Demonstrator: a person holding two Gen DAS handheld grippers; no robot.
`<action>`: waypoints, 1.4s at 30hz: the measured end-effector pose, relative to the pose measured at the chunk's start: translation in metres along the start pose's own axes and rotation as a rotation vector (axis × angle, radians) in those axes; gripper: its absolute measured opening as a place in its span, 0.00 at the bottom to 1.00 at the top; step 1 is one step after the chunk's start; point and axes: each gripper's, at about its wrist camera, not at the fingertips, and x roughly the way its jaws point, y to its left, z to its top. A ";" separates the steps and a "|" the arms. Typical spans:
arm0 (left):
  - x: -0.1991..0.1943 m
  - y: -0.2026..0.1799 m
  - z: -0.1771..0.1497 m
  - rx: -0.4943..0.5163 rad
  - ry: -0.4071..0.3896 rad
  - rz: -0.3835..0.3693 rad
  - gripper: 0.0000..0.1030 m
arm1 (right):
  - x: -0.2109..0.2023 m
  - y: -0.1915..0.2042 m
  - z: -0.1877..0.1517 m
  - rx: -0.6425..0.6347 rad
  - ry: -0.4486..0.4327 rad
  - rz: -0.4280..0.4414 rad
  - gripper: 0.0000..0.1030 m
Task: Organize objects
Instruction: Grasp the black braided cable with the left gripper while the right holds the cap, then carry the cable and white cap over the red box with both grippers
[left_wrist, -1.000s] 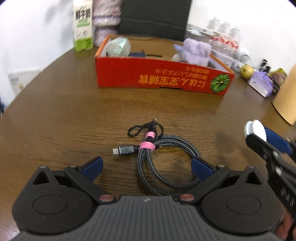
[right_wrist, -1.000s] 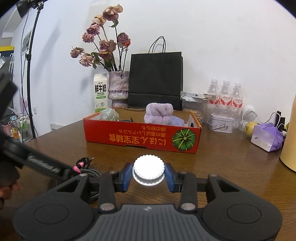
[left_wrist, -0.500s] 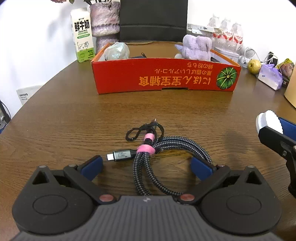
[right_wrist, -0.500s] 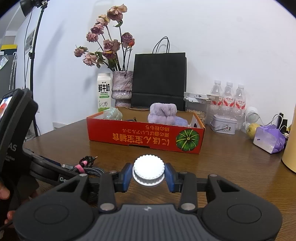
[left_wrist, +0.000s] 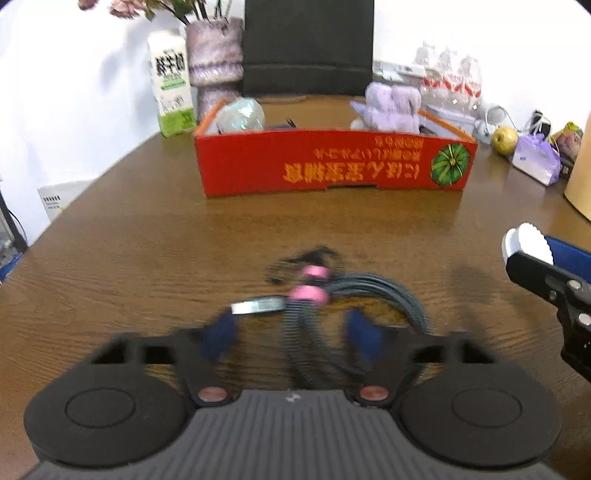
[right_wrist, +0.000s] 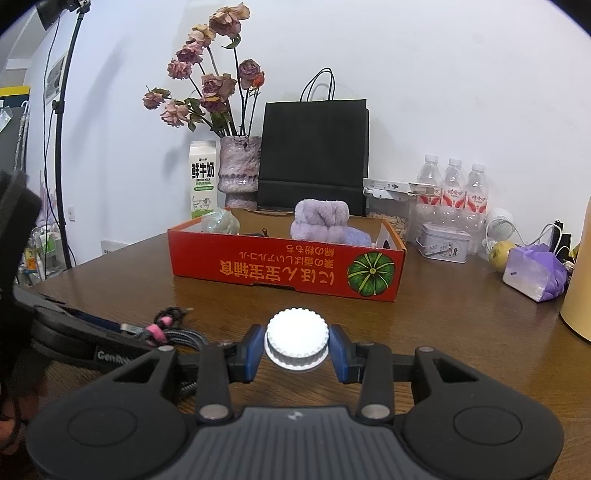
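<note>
Since the earlier frame, the left gripper (left_wrist: 291, 332) jaws have just been closing around the coiled black braided cable with pink ties (left_wrist: 314, 295) on the brown wooden table (left_wrist: 147, 240); contact is blurred. Right gripper (right_wrist: 296, 347) clamps a white ribbed cap (right_wrist: 296, 343), before the red cardboard box (right_wrist: 284, 264).

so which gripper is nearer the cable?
Left. The left gripper straddles the cable, its jaws just closing around the bundle. The right gripper sits off to the cable's right, shut on a white cap.
</note>
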 end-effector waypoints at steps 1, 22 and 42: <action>-0.001 0.002 0.000 -0.006 -0.002 -0.017 0.36 | 0.000 0.000 0.000 0.000 0.000 -0.001 0.36; -0.022 0.019 -0.008 -0.019 -0.007 -0.063 0.54 | -0.003 0.001 -0.001 0.003 -0.009 -0.036 0.36; 0.001 -0.020 -0.011 0.016 0.038 -0.026 1.00 | -0.007 -0.010 -0.003 0.056 -0.026 -0.047 0.36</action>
